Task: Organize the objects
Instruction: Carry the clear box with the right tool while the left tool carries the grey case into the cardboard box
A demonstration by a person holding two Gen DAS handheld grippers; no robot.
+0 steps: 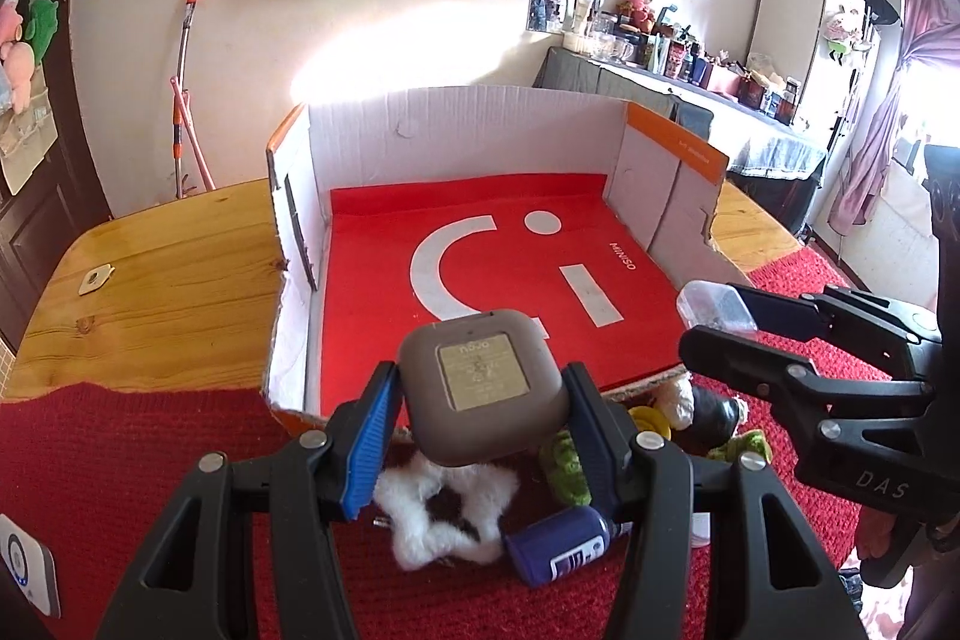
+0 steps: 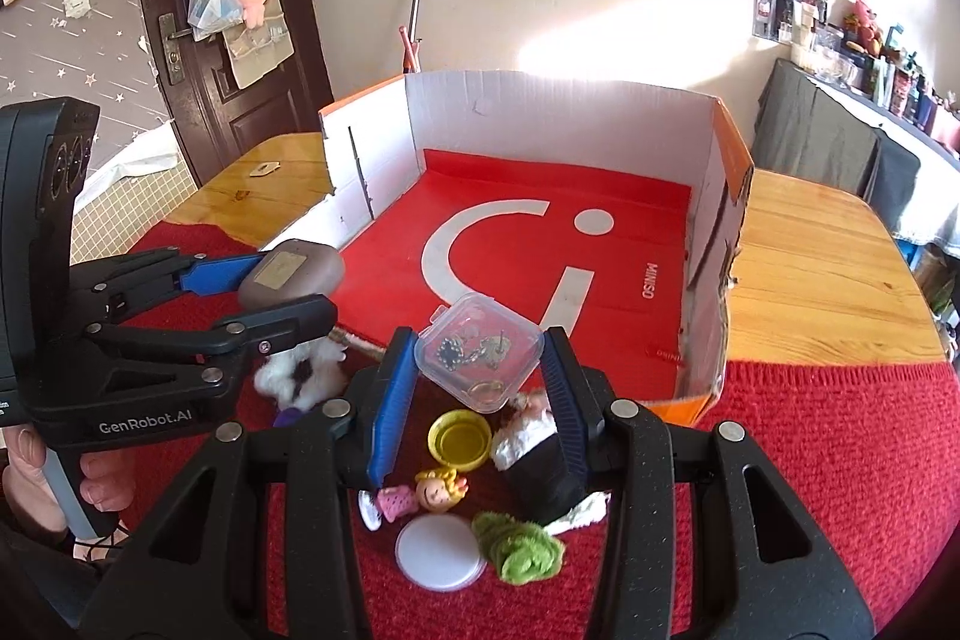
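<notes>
Closest in the left wrist view, the left gripper (image 1: 480, 400) clamps a grey-brown rounded case (image 1: 483, 388) between its 2 pads, held above the near edge of the open cardboard box (image 1: 456, 124) with its red mat. Beneath lie a white fluffy star (image 1: 444, 514), a dark blue bottle (image 1: 558, 544) and a green plush bit (image 1: 564, 466) on the red cloth (image 1: 120, 460).

From the right wrist view, the right gripper (image 2: 477, 370) pinches a small clear plastic box (image 2: 480, 352) of trinkets, also above the near edge. Below it sit a yellow cap (image 2: 459, 439), a little doll (image 2: 420, 496), a white round lid (image 2: 441, 550) and green plush (image 2: 519, 547)
</notes>
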